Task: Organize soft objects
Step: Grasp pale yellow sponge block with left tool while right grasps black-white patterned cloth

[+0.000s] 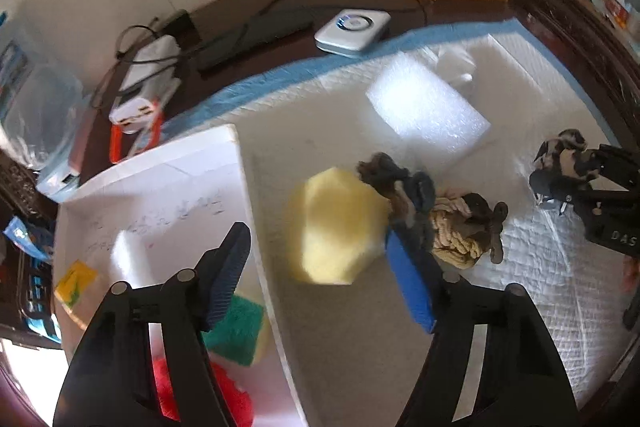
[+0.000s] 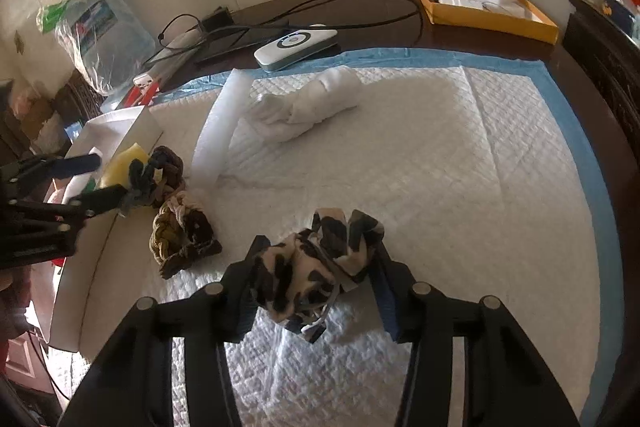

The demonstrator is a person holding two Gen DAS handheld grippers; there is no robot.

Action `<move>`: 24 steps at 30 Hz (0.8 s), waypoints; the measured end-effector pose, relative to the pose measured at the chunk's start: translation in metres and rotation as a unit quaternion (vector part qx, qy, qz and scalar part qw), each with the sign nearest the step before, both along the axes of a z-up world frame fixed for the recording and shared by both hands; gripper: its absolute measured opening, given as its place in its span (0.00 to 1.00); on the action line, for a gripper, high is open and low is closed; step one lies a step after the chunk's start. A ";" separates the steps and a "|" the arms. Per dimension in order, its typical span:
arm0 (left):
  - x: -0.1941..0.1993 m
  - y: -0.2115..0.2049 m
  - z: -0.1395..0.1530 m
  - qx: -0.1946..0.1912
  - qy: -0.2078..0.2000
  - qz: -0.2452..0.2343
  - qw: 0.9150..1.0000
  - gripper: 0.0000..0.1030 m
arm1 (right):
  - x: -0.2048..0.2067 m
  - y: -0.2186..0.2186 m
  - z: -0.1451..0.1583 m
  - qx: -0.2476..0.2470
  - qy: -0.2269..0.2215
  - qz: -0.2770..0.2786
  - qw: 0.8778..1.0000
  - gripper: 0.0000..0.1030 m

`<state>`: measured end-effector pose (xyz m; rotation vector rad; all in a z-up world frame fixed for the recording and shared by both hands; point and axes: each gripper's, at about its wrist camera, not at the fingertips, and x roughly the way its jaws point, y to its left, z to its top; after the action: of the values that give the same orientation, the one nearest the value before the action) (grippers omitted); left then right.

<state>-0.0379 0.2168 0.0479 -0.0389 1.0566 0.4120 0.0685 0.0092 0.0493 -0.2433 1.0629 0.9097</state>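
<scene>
My left gripper (image 1: 320,267) is open, its jaws wide around a yellow sponge (image 1: 334,225) that lies on the white pad next to the white box (image 1: 160,187). The box holds a green sponge (image 1: 236,331), a red fluffy item (image 1: 228,399) and a yellow packet (image 1: 76,283). A dark braided cloth (image 1: 400,183) and a tan-and-brown braided cloth (image 1: 464,231) lie right of the sponge. My right gripper (image 2: 316,287) is shut on a leopard-print cloth (image 2: 320,267), also visible in the left wrist view (image 1: 564,155). A white rolled towel (image 2: 312,103) and a white foam sheet (image 2: 220,123) lie farther back.
A blue-edged white pad (image 2: 480,167) covers the dark wooden table. Behind it are a white round-buttoned device (image 2: 296,47), cables, a power strip (image 1: 144,83), a yellow tray of small items (image 2: 484,3) and a plastic-wrapped water jug (image 2: 100,35).
</scene>
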 end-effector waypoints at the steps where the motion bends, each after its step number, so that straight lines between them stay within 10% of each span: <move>1: 0.004 0.000 -0.003 -0.003 0.007 -0.004 1.000 0.65 | 0.000 -0.002 0.001 0.001 0.001 -0.001 1.000 0.46; 4: 0.013 -0.004 -0.011 -0.002 0.018 -0.018 1.000 0.47 | 0.001 -0.007 0.003 0.009 0.005 -0.006 1.000 0.46; 14: 0.009 -0.046 -0.014 -0.113 -0.008 -0.064 0.992 0.44 | -0.004 -0.026 0.017 0.038 0.012 -0.021 0.999 0.46; 24: -0.012 -0.036 0.009 -0.109 -0.053 0.003 0.993 0.55 | -0.007 -0.048 0.030 0.054 0.005 -0.044 0.998 0.46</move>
<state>-0.0499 0.1809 0.0570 -0.2550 0.9927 0.2950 0.0613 -0.0389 0.0793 -0.1021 1.0231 0.8867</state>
